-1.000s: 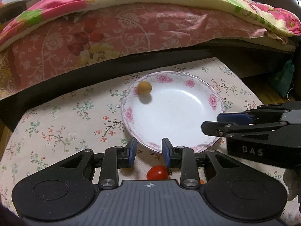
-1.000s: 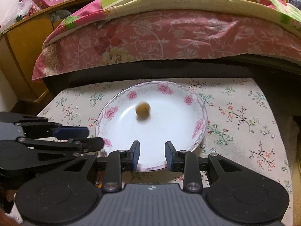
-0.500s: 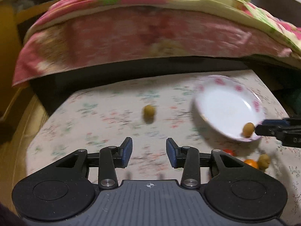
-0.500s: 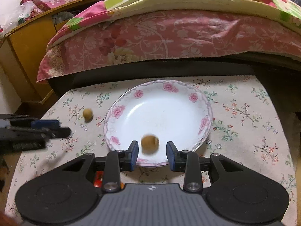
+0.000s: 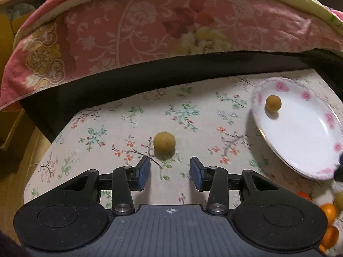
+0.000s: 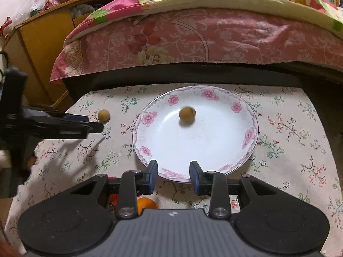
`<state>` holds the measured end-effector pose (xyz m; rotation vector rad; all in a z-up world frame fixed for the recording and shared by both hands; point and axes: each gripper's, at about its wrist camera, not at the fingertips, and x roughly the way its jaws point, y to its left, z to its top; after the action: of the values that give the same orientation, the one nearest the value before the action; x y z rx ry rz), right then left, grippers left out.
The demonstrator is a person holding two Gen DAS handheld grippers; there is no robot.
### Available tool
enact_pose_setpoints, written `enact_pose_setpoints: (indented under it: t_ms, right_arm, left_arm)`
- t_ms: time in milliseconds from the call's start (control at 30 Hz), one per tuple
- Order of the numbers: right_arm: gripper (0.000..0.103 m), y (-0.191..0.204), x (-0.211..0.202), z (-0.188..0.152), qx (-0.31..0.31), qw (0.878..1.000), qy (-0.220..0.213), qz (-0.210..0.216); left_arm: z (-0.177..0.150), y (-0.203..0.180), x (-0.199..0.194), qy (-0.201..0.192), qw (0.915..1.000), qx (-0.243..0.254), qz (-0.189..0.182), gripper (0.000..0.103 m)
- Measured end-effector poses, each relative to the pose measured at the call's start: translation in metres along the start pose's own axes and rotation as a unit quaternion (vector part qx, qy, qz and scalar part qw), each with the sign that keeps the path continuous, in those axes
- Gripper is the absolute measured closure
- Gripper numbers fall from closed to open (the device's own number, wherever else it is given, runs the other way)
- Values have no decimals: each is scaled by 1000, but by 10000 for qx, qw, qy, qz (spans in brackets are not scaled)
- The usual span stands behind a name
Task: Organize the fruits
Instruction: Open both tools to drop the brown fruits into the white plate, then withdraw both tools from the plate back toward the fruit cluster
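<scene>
A tan round fruit (image 5: 164, 143) lies on the floral tablecloth just ahead of my left gripper (image 5: 170, 174), which is open with nothing between its fingers. In the right wrist view that fruit (image 6: 103, 115) sits right at the tips of the left gripper (image 6: 94, 123). A white plate with a pink flower rim (image 6: 148, 115) holds a second tan fruit (image 6: 187, 114), blurred as it rolls. My right gripper (image 6: 173, 176) hovers at the plate's near rim, jaws drawn close and empty. The plate (image 5: 280, 86) and its fruit (image 5: 273, 103) show at the right of the left wrist view.
Small orange fruits (image 5: 329, 212) and a red one (image 5: 303, 194) lie on the cloth by the plate's near side; one orange fruit (image 6: 145, 204) peeks from under my right gripper. A bed with a pink quilt (image 6: 193, 38) borders the table's far edge. A yellow cabinet (image 6: 38, 49) stands far left.
My left gripper has swung left from the plate to the loose fruit on the cloth, and its jaws have widened. The fruit in the plate has rolled about. The right gripper has kept still.
</scene>
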<state>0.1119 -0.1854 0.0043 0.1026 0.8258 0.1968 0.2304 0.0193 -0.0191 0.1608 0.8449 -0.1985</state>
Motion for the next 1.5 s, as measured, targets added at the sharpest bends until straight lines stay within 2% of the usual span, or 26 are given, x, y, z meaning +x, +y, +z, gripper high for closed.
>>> enact_pose_setpoints:
  t_ms: [167,267,367,700,967,1200,1500]
  right_arm:
    - [70,-2,2,-2,22,10000,29,12]
    - [70,-2,2,-1,88,9999,39,51]
    - [70,2,2,-1,14,10000,28,50]
    - [70,-2,-2,0,27,10000,-21,-7]
    - [70,-7,-1,2,54,9998,-2,-176]
    - [70,-12,0,4,95,9996,20,-263]
    - [70,-18,1,5,192,9994,39,-289]
  left_arm:
    - [10,3,9,-50,9999,-1,95,54]
    - [10,1,15,-7,9999,55,135,59]
    - [12,-4,19,49,10000,41,73,71]
    - [8,-26,2,38,9996,249,-161,72]
    - [16,-61,-43,-331,9958,479,-709,72]
    - [15,-98,-37,-227,9921,829,-915,71]
    - [10,-108,-34,-127,9913,907,-945,65]
